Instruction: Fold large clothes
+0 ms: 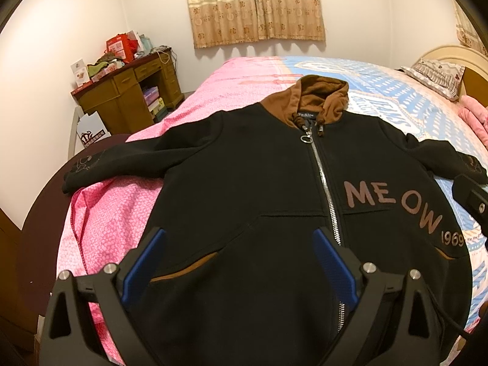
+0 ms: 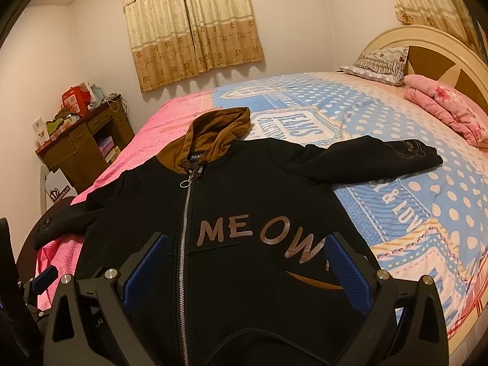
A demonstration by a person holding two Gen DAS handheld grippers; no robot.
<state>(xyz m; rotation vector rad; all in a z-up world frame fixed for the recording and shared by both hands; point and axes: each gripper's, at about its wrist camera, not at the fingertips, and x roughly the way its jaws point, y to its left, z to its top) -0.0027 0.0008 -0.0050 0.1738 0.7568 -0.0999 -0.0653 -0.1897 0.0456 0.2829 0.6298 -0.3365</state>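
Hiding jacket (image 1: 244,183) hem, spread left gripper (image 1: 239,262); right gripper (image 2: 248,263)

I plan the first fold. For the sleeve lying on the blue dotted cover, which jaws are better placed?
Probably the right gripper: it hovers open over the MEOW side of the hoodie, nearer that sleeve. The left gripper hovers open over the opposite pocket.

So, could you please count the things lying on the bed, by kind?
Hooded jacket: 1, black, spread flat, zipper closed
Patterned pillow: 1, by the headboard
Folded pink blanket: 1, beside the pillow
Total: 3

Both grippers, left and right, are open above the jacket's lower part.
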